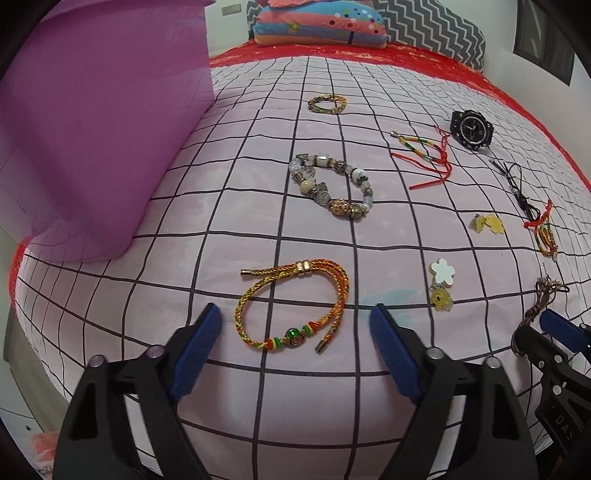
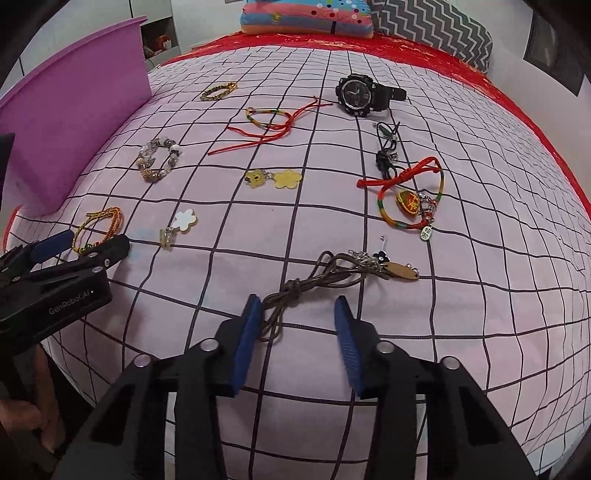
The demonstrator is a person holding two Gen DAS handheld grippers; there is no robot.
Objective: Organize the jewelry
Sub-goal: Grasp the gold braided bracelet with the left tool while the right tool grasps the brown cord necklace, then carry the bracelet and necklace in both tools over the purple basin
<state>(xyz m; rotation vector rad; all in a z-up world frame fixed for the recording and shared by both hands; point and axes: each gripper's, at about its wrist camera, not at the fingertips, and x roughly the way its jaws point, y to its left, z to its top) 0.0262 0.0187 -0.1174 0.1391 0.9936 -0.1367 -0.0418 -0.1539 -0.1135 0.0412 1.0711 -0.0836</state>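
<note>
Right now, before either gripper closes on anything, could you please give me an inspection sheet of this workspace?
Surface: pale checked bedspread over a red cover.
Job's things: braided cord bracelet; beaded bracelet; black watch; brown cord necklace; red cord bracelet with pendant; flower charms; purple bin.
Clutter: nothing seen.
Grippers: left gripper open, straddling the braided cord bracelet, pads apart from it; right gripper open, the necklace's cord between its fingers, one pad at the cord, not pinched.
Cables: nothing seen.
Surroundings: striped pillow, zigzag cushion, wall behind.
</note>
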